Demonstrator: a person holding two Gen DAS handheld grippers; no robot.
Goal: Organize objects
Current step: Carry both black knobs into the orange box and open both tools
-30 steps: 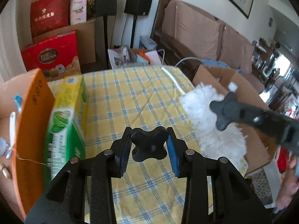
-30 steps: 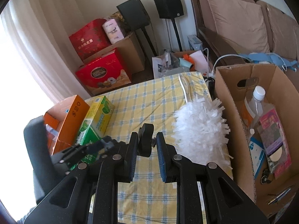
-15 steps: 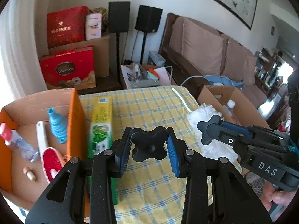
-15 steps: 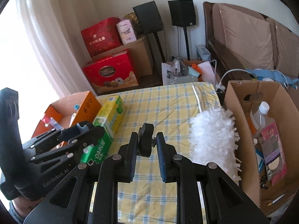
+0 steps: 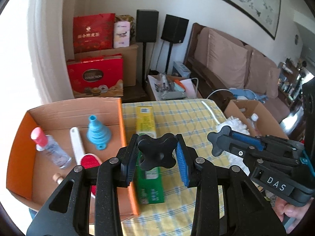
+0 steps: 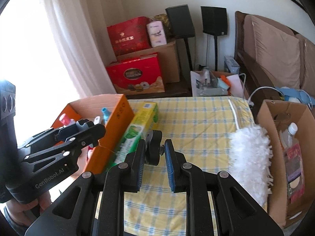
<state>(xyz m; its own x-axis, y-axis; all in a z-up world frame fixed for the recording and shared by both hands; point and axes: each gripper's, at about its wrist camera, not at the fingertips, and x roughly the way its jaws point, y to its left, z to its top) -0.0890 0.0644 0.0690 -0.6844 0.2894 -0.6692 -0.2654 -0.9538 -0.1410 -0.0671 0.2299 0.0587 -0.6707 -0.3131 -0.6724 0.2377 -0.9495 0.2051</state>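
Sorting appeared to be between picks: neither tool held anything. The left gripper (image 5: 156,158) was seen with its jaws partly open around only its own black knob, and the right gripper (image 6: 152,162) likewise, with its jaws set narrower and nothing between the pads. Both were held above the checked surface (image 6: 196,118).

Two items lay loose on that surface: a green-and-yellow carton (image 6: 137,131) pressed against the outer wall of the orange box (image 5: 17,147), and a white duster (image 6: 250,157) lying just beside the brown cardboard box (image 6: 275,177). A next pick was judged likely to be one of these; a wider opening would be needed for either.

Inside the orange box a pink-capped bottle (image 5: 50,151), a lint brush (image 5: 80,149) and a blue collapsible funnel (image 5: 98,133) were already placed. The carton's contact with the box wall was judged to hinder a grasp from that side, and the two grippers were close enough to crowd each other.
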